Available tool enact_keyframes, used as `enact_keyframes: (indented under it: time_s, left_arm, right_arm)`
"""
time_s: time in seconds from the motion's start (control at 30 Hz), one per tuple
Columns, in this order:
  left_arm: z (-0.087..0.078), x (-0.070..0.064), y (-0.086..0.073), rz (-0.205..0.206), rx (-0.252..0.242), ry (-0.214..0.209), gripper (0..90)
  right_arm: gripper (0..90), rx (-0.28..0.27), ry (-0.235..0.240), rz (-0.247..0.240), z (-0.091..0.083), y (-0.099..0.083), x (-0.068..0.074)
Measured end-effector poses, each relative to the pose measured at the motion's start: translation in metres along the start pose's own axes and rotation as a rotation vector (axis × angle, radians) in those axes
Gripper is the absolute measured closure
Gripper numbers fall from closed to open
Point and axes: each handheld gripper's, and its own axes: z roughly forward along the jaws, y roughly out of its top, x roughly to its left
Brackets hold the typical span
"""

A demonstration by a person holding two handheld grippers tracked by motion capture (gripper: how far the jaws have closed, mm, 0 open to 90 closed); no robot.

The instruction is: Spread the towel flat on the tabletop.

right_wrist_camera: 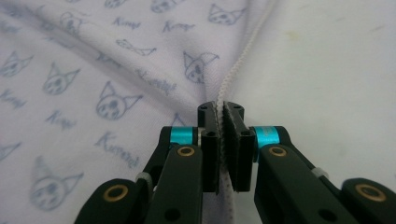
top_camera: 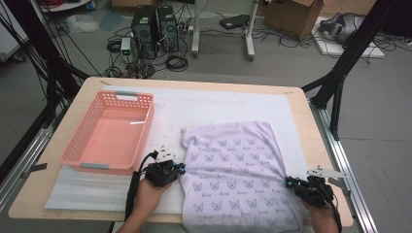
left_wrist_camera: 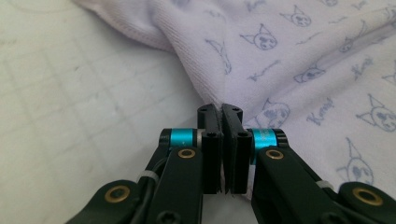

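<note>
Wooden table (top_camera: 316, 145) bears white mat (top_camera: 218, 104), pink basket (top_camera: 110, 131), printed cloth (top_camera: 233, 170).

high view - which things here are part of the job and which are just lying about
In use:
lilac printed cloth
left tongs, shut on its left edge
right tongs, shut on its right edge

Lying about:
pink basket
computer towers
cardboard box

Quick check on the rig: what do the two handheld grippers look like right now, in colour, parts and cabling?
Both are black two-jaw tools. The left gripper and right gripper each have flat black jaws, cyan-blue collars behind the jaws and brass-coloured pivot rivets on the linkage arms. From above, each carries a pale grey plate on top, and a black cable trails from the left one. No sleeves show.
</note>
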Motion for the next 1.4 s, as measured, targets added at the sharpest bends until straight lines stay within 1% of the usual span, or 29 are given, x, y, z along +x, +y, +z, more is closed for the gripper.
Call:
enact_keyframes:
  time_s: [0.07,0.1,0.2,0.23,0.27,0.33,0.37,0.4,0.43,0.47,0.5,0.53,0.6,0.7,0.83,0.87,0.9,0.93,1.0,1.03,1.07,1.1,1.13,1.2,1.23,1.27,1.33,1.37,1.4]
  left_arm:
    - [-0.008,0.002,-0.002,0.007,0.002,0.007,86.3]
    - [-0.011,0.001,-0.002,0.003,0.002,0.004,86.3]
    - [-0.017,0.0,-0.006,0.005,0.01,-0.015,85.6]
    - [-0.016,0.0,-0.007,-0.001,0.015,-0.024,83.1]
    - [-0.016,0.002,-0.007,-0.006,0.01,-0.032,76.3]
    - [-0.013,0.005,-0.005,-0.041,-0.031,-0.024,59.8]
    - [-0.012,0.008,-0.002,-0.057,-0.048,-0.027,53.6]
    - [-0.011,0.009,0.0,-0.068,-0.064,-0.032,50.7]
    - [-0.01,0.01,0.002,-0.062,-0.078,-0.034,49.1]
    - [-0.009,0.01,0.004,-0.061,-0.091,-0.036,46.9]
    - [-0.007,0.011,0.007,-0.057,-0.108,-0.051,46.1]
    - [-0.006,0.012,0.008,-0.056,-0.119,-0.059,45.7]
    - [-0.002,0.014,0.012,-0.052,-0.14,-0.07,44.8]
    - [0.004,0.017,0.014,-0.062,-0.166,-0.086,43.7]
    - [0.005,0.018,0.013,-0.055,-0.171,-0.089,43.2]
    - [0.005,0.019,0.012,-0.057,-0.171,-0.087,43.0]
    - [0.006,0.019,0.012,-0.063,-0.174,-0.084,42.8]
    - [0.006,0.019,0.011,-0.062,-0.171,-0.086,42.8]
    - [0.005,0.019,0.011,-0.064,-0.171,-0.083,42.8]
    - [0.005,0.02,0.01,-0.064,-0.172,-0.083,42.8]
    - [0.005,0.02,0.01,-0.064,-0.173,-0.082,42.8]
    - [0.004,0.02,0.01,-0.065,-0.172,-0.081,42.8]
    - [0.004,0.02,0.01,-0.072,-0.173,-0.079,42.8]
    - [0.002,0.022,0.009,-0.092,-0.171,-0.048,43.4]
    - [0.001,0.023,0.008,-0.105,-0.173,-0.046,44.1]
    - [0.001,0.023,0.008,-0.107,-0.175,-0.044,44.4]
    - [0.002,0.023,0.007,-0.107,-0.168,-0.046,45.8]
    - [0.003,0.022,0.007,-0.1,-0.165,-0.047,47.2]
    - [0.004,0.021,0.008,-0.098,-0.164,-0.043,48.2]
  right_arm:
    - [85.5,0.018,0.031,-0.026,0.0,0.0,0.01]
    - [85.5,0.025,0.039,-0.044,-0.001,-0.001,0.014]
    - [85.7,0.043,0.06,-0.065,-0.008,-0.006,0.022]
    - [85.7,0.048,0.062,-0.066,-0.012,-0.009,0.023]
    - [85.7,0.051,0.057,-0.07,-0.015,-0.011,0.023]
    - [85.5,0.051,0.055,-0.053,-0.021,-0.016,0.018]
    - [85.1,0.047,0.053,-0.042,-0.023,-0.017,0.015]
    - [82.4,0.04,0.037,-0.031,-0.026,-0.017,0.012]
    - [76.3,0.031,0.027,-0.014,-0.027,-0.017,0.009]
    - [69.4,0.011,0.027,0.01,-0.028,-0.016,0.006]
    - [67.1,-0.015,0.028,0.028,-0.029,-0.014,0.003]
    - [65.4,-0.042,0.026,0.029,-0.028,-0.01,0.002]
    - [61.4,-0.061,0.014,0.019,-0.023,-0.003,0.001]
    - [57.6,-0.057,-0.002,0.001,-0.006,0.01,0.0]
    - [53.7,-0.06,-0.035,-0.024,0.02,0.031,-0.004]
    - [53.8,-0.054,-0.026,-0.005,0.027,0.036,-0.007]
    - [54.0,-0.052,-0.002,0.023,0.034,0.042,-0.01]
    - [54.6,-0.057,0.012,0.032,0.042,0.048,-0.012]
    - [58.1,-0.031,-0.007,0.028,0.057,0.057,-0.015]
    - [67.9,-0.019,-0.032,0.009,0.063,0.06,-0.016]
    - [81.3,-0.026,-0.06,-0.027,0.065,0.062,-0.016]
    - [87.0,-0.006,-0.08,-0.053,0.066,0.064,-0.017]
    - [87.9,0.003,-0.1,-0.064,0.064,0.065,-0.019]
    - [88.4,0.021,-0.211,-0.066,0.055,0.062,-0.026]
    - [88.4,0.014,-0.219,-0.042,0.052,0.059,-0.03]
    - [88.4,-0.001,-0.208,0.004,0.047,0.054,-0.035]
    - [88.0,-0.025,-0.229,0.02,0.037,0.043,-0.04]
    - [85.8,-0.04,-0.218,0.034,0.034,0.038,-0.04]
    - [79.0,-0.051,-0.192,0.045,0.032,0.035,-0.04]
